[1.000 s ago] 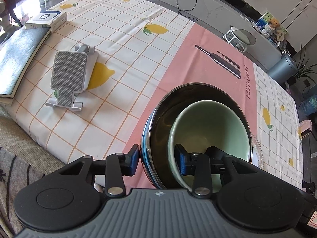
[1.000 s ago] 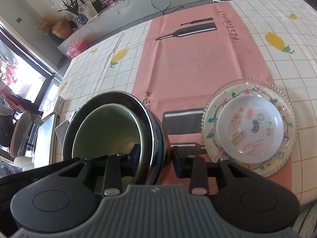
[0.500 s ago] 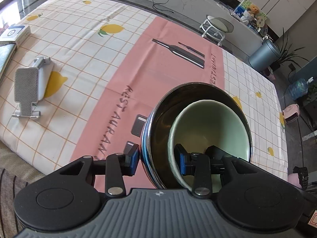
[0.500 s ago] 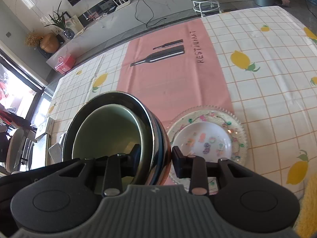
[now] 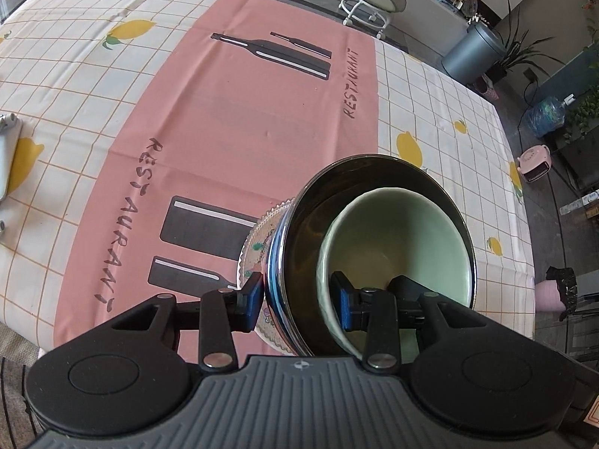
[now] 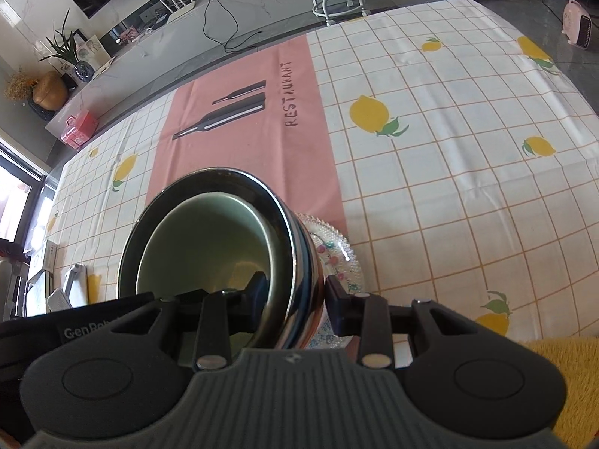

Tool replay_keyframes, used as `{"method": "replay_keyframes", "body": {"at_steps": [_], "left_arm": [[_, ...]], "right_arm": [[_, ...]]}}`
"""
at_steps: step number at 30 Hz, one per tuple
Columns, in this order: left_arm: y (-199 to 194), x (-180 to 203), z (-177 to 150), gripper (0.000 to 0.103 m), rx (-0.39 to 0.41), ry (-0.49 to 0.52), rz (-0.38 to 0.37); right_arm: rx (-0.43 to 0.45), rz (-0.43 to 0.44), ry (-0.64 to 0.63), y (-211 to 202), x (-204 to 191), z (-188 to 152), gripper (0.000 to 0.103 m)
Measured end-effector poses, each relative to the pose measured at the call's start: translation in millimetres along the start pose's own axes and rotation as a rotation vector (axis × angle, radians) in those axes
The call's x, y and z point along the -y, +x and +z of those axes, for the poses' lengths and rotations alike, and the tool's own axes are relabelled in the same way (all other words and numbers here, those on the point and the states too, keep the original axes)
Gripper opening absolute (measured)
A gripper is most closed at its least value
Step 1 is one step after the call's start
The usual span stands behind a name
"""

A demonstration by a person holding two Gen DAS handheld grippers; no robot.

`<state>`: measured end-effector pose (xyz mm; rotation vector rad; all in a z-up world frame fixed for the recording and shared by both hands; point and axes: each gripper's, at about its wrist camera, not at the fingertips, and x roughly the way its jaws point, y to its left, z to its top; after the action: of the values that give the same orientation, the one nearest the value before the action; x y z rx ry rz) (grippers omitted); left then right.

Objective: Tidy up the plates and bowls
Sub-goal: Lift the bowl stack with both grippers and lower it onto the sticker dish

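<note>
A shiny steel bowl (image 5: 288, 247) with a pale green bowl (image 5: 397, 239) nested inside it is held by both grippers over the table. My left gripper (image 5: 297, 301) is shut on the near rims of the two bowls, one pad outside, one inside. My right gripper (image 6: 295, 297) is shut on the opposite rim of the stack; the steel bowl (image 6: 299, 262) and green bowl (image 6: 209, 243) fill its view. A patterned glass plate (image 5: 258, 250) lies on the tablecloth directly under the bowls, mostly hidden; its beaded edge shows in the right wrist view (image 6: 337, 250).
The table carries a checked lemon tablecloth with a pink centre strip (image 5: 232, 119). A grey phone stand (image 6: 61, 292) sits at the table's left end. A yellow fuzzy cloth (image 6: 561, 385) lies at the near right. A stool (image 5: 374, 3) and bin (image 5: 471, 52) stand beyond the table.
Both grippers carried the nested bowls to the right along the table. The bowls now hang over the glass plate, hiding most of it. The phone stand has slid to the far left.
</note>
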<state>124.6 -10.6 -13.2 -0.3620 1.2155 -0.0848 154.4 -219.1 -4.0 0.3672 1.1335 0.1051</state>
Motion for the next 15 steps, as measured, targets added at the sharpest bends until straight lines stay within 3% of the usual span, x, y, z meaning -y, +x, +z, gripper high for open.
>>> {"method": "replay_keyframes", "body": {"at_steps": [8, 15], "left_arm": [[18, -7, 3, 0.043, -0.04, -0.032, -0.016], [18, -4, 3, 0.042, -0.009, 0.01, 0.012]], "right_arm": [[-0.011, -0.016, 0.001, 16, 5, 2, 0.034], [-0.014, -0.014, 0.002, 22, 5, 4, 0.033]]}}
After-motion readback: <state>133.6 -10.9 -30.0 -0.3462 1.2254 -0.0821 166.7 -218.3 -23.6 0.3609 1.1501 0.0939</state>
